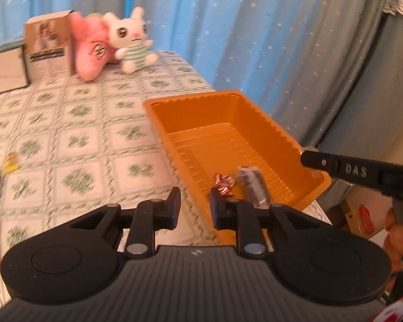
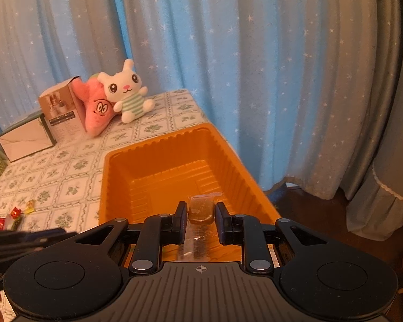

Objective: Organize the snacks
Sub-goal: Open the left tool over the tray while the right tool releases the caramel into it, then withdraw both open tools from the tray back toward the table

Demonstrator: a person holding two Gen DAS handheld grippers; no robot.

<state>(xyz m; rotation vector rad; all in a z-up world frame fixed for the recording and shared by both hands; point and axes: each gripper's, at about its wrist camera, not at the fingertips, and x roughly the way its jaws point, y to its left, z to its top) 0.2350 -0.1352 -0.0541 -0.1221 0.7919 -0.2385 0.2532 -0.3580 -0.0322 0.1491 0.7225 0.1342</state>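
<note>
An orange plastic tray (image 1: 268,123) sits at the table's right edge. In it lie a red-and-white wrapped candy (image 1: 224,183) and a dark snack in a clear wrapper (image 1: 252,187). My left gripper (image 1: 194,191) hangs over the tray's near left rim, open, with nothing between its fingers. My right gripper (image 2: 200,206) is over the tray's near end, shut on a brown snack in a clear wrapper (image 2: 200,212). In the left wrist view the right gripper (image 1: 307,158) reaches in over the tray's right rim. Several loose wrapped snacks (image 2: 14,213) lie on the tablecloth to the left.
At the table's far end stand a white bunny plush (image 2: 126,91), a pink plush (image 2: 96,110), a brown carton (image 2: 63,112) and a white box (image 2: 27,139). Blue star curtains (image 2: 228,53) hang behind and to the right. A hand (image 1: 400,236) shows at the right.
</note>
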